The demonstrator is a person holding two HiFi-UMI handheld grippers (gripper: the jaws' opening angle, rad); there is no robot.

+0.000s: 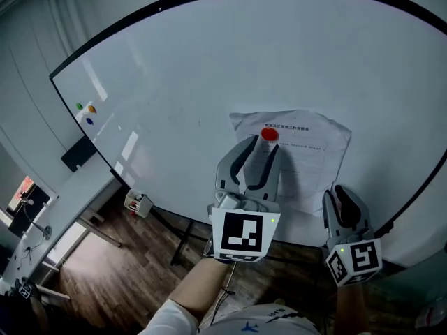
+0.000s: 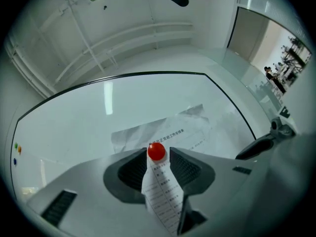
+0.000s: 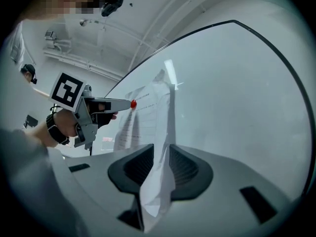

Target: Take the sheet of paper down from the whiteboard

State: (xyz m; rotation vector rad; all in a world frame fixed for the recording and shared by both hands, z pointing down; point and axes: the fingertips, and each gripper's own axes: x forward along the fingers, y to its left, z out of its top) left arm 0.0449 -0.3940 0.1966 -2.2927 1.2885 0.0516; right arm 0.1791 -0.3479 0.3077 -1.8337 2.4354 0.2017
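A creased printed sheet of paper point(image 1: 307, 159) hangs on the whiteboard point(image 1: 209, 68), pinned near its top by a round red magnet point(image 1: 269, 134). My left gripper point(image 1: 268, 142) points at the board with its jaws open, the red magnet point(image 2: 156, 151) sitting between the fingertips with a thin gap at one side. A strip of the sheet point(image 2: 165, 191) runs down between those jaws. My right gripper point(image 1: 339, 192) is at the sheet's lower right edge and is shut on it. There the paper point(image 3: 155, 181) is pulled off the board and pinched between the jaws.
Small coloured magnets point(image 1: 85, 108) and a black eraser point(image 1: 78, 152) sit at the board's left end. A small box point(image 1: 137, 202) stands on the wooden floor below the board, by the stand's legs. People point(image 2: 270, 74) stand far off in the room.
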